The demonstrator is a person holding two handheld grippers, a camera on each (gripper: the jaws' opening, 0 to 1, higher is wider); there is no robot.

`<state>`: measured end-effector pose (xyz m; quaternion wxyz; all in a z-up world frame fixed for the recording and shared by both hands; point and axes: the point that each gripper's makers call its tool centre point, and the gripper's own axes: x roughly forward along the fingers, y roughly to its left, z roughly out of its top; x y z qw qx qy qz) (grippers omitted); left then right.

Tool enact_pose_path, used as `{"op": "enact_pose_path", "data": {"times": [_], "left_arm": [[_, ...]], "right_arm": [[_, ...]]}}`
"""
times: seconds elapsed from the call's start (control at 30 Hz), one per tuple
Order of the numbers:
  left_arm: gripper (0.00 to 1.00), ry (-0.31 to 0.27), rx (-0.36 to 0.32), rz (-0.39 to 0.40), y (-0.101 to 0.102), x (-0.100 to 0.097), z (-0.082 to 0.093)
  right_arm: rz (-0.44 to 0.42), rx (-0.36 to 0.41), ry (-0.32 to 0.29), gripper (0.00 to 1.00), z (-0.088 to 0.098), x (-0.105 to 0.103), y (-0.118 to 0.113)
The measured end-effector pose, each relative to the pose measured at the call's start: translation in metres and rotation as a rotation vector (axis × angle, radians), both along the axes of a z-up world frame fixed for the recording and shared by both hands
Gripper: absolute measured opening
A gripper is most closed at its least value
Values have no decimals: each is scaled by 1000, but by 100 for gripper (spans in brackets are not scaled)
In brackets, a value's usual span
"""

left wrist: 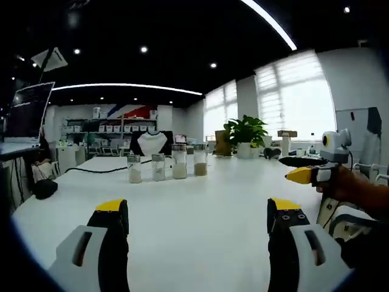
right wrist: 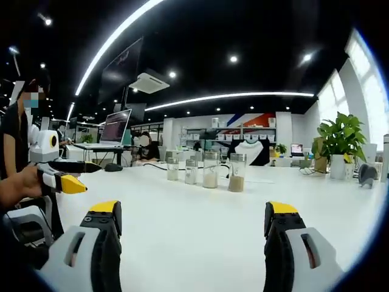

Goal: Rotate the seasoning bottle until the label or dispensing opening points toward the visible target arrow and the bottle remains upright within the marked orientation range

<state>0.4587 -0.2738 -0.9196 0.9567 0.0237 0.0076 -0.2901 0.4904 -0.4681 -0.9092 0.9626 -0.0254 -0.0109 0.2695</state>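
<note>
Four clear seasoning bottles (left wrist: 166,164) stand upright in a row toward the far edge of the white table (left wrist: 200,213), well apart from both tools. The left gripper (left wrist: 197,219) and the right gripper (right wrist: 193,222) hover over the near edge, jaws spread wide, holding nothing. The bottles look rigid, smooth and probably slippery, light with partial powder fills; a grasp around the mid-body, below the cap, should suit turning. No target arrow can be made out.
</note>
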Motion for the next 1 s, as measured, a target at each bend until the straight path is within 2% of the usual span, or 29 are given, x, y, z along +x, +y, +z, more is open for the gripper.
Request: {"op": "enact_pose_path", "data": {"times": [0.23,0.3,0.33,0.37,0.77,1.0], "left_arm": [[100,6,22,-23,-5,-1,-4],[100,-14,26,-17,-4,-2,0],[100,-60,25,3,0,-1,7],[100,-77,22,5,1,-1,10],[100,-43,-6,13,14,0,6],[100,-53,3,20,15,1,9]], "right_arm": [[-2,-8,17,100,-5,0,0],[-3,-9,18,100,-6,0,0],[-5,-12,18,100,-7,-1,-1],[-7,-13,19,99,-8,-1,-1],[-28,-11,12,97,-9,3,-8],[-48,-4,35,97,-14,1,-18]]}}
